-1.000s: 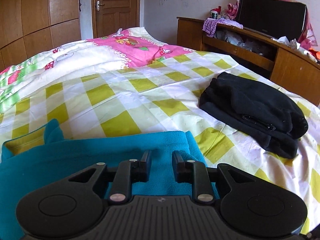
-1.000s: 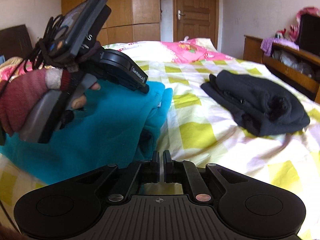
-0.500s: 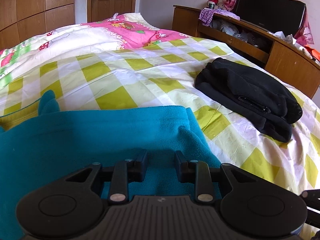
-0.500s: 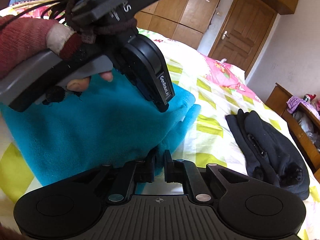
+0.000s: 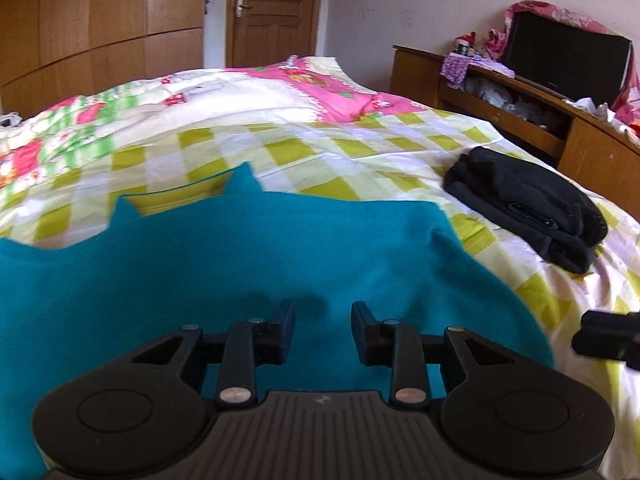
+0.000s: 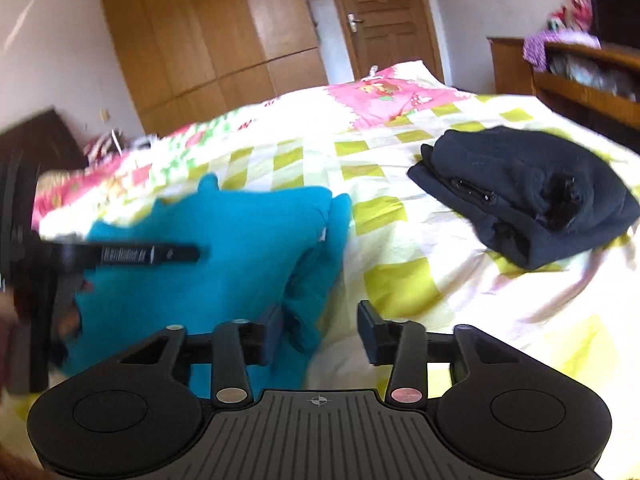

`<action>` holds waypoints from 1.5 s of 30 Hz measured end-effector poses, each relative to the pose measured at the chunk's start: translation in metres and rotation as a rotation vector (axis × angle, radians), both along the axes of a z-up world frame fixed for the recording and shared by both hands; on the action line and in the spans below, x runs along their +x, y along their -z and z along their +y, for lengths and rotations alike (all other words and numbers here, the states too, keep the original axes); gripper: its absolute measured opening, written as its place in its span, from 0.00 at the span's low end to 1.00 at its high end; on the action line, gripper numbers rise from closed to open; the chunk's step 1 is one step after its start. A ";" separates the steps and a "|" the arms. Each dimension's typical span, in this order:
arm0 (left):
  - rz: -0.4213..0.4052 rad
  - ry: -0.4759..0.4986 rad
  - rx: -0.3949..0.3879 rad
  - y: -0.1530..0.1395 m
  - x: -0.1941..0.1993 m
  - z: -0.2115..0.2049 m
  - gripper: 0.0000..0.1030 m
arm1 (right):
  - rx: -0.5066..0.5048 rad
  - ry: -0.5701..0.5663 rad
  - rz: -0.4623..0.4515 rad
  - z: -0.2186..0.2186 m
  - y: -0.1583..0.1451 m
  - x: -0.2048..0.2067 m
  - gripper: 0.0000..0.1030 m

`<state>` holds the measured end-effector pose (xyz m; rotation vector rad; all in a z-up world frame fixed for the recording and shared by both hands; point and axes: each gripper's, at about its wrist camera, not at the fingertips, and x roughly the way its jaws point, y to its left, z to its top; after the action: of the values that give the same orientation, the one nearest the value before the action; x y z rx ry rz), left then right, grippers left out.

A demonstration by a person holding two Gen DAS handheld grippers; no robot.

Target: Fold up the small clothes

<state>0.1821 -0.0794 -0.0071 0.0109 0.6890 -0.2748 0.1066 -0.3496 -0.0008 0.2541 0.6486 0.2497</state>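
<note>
Teal fleece garment [image 5: 248, 264] lies folded near the bed's [image 5: 360, 152] front edge. Both the left gripper [image 5: 323, 330] and the right gripper [image 6: 320, 328] hover over it, jaws spread and empty. Folded black clothing [image 6: 528, 196] sits toward the bed's right edge. White lettering on the left gripper's side is too blurred to read.

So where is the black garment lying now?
The black garment lies folded on the checked bedsheet, at the right in both views, apart from the blue garment and near the wooden cabinet.

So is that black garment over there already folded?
Folded, it seems: the black garment lies in a compact doubled bundle with stacked layers at its edge, on the bed.
</note>
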 end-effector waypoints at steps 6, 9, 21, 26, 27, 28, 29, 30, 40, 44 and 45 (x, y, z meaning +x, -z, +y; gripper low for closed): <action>0.014 -0.121 0.031 0.031 -0.030 0.058 0.49 | 0.099 0.004 0.136 0.024 0.028 0.052 0.60; -0.020 -0.140 0.006 0.024 -0.043 0.077 0.49 | 0.119 0.020 0.207 0.033 0.043 0.064 0.59; 0.076 -0.206 0.079 0.038 -0.057 0.130 0.52 | 0.152 0.078 0.257 0.046 0.023 0.068 0.26; 0.099 -0.219 0.006 0.033 -0.075 0.140 0.52 | 0.171 0.096 0.200 0.057 -0.018 0.061 0.24; 0.094 -0.220 -0.005 0.032 -0.078 0.141 0.52 | 0.157 0.089 0.187 0.064 -0.029 0.060 0.24; 0.097 -0.217 -0.009 0.031 -0.079 0.142 0.52 | 0.137 0.079 0.173 0.073 -0.040 0.059 0.24; 0.106 -0.211 -0.009 0.032 -0.078 0.142 0.52 | 0.115 0.066 0.160 0.084 -0.051 0.059 0.24; 0.114 -0.210 -0.012 0.034 -0.076 0.143 0.52 | 0.103 0.054 0.151 0.096 -0.061 0.061 0.24; 0.154 -0.209 -0.181 0.036 -0.080 0.168 0.52 | 0.012 -0.156 0.061 0.249 -0.119 0.080 0.23; 0.101 -0.270 -0.244 0.020 -0.100 0.192 0.52 | -0.063 -0.233 0.095 0.313 -0.107 0.090 0.23; 0.084 -0.278 -0.231 0.016 -0.105 0.196 0.52 | -0.081 -0.254 0.104 0.328 -0.101 0.091 0.23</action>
<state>0.0768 0.1165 -0.0232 -0.3166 0.7297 -0.0865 0.1973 -0.0211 0.1001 0.1067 0.7935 0.4553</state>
